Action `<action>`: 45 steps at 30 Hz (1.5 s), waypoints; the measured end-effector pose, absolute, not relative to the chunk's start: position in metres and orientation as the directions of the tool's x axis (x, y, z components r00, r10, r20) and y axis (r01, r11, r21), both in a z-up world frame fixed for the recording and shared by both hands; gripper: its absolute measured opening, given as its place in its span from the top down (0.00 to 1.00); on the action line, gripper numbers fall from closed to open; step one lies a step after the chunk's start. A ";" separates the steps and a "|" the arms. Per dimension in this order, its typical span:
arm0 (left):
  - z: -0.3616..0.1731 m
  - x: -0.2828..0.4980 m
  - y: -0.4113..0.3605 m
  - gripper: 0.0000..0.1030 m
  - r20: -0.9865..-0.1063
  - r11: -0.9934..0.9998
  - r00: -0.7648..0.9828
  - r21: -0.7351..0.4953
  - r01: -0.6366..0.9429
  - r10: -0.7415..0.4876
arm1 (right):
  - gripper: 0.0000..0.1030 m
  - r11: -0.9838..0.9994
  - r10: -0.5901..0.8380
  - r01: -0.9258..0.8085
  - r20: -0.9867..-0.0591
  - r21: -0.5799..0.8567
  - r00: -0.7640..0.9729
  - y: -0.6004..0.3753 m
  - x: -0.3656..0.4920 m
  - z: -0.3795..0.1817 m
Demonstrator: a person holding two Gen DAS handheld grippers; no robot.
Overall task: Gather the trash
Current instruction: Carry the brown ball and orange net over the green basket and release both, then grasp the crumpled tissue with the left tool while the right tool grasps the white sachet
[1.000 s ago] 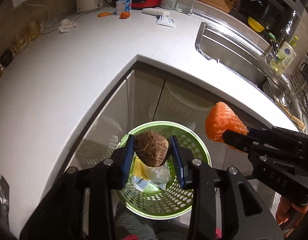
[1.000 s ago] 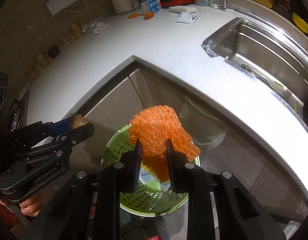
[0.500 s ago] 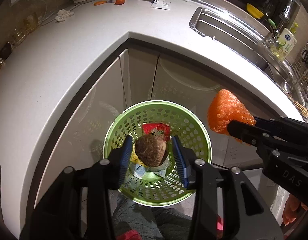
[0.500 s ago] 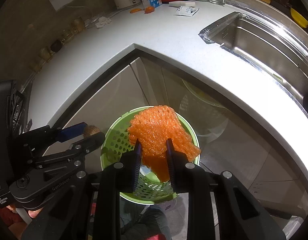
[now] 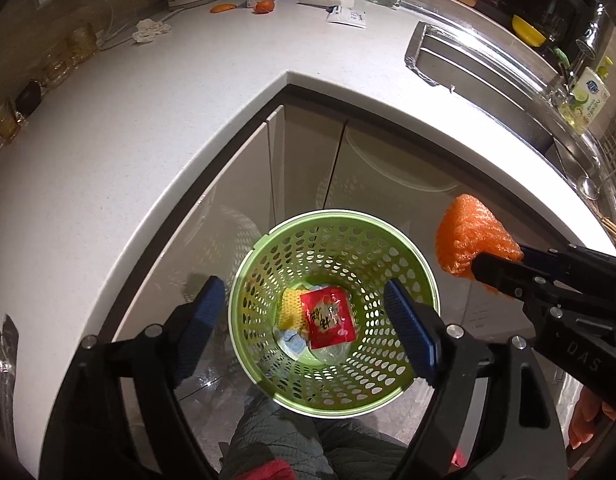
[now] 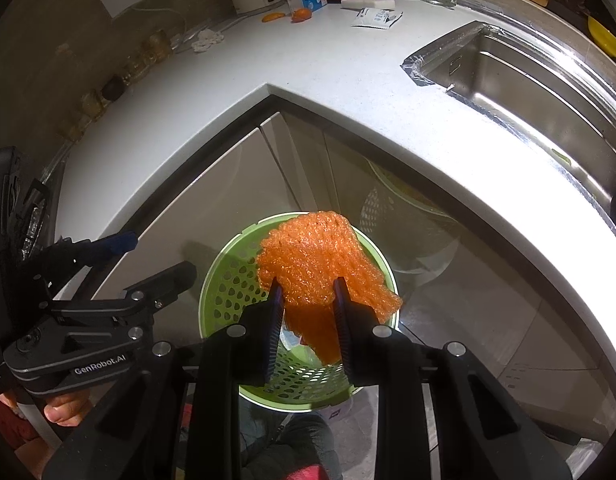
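A white L-shaped surface [image 5: 156, 128] fills the upper half of both views, with one steel sink [image 5: 480, 80] at the upper right. Below its inner corner, at lower centre, stands one green perforated basket [image 5: 420, 276], mouth up. In the basket lie one red packet [image 5: 330, 316], its long axis running roughly up and down the frame, one yellow mesh piece [image 5: 290, 304] to its left, and pale wrappers beneath.

The left claw [image 5: 304, 320] hangs over the basket, its two blue pads opening wide with nothing between them. The right claw [image 6: 306, 312] is clamped on one orange foam net [image 6: 320, 264], which fans upward from the pads over the basket's far rim, a darker tail hanging below.

Far back at the upper centre of the surface lie two orange peel bits [image 5: 264, 6], one white packet [image 5: 346, 16] and one crumpled tissue [image 5: 150, 29].
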State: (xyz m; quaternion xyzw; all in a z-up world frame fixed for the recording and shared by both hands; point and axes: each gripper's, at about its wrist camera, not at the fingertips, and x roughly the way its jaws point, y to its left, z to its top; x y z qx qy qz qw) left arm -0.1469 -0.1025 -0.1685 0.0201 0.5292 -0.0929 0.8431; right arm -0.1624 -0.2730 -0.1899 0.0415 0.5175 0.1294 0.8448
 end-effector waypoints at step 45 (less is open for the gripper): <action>-0.102 0.034 -0.005 0.08 -0.798 0.998 0.602 -0.058 -0.024 -0.032 | 0.06 0.984 0.176 -0.123 -0.770 0.127 0.613 -0.253 0.021 -0.109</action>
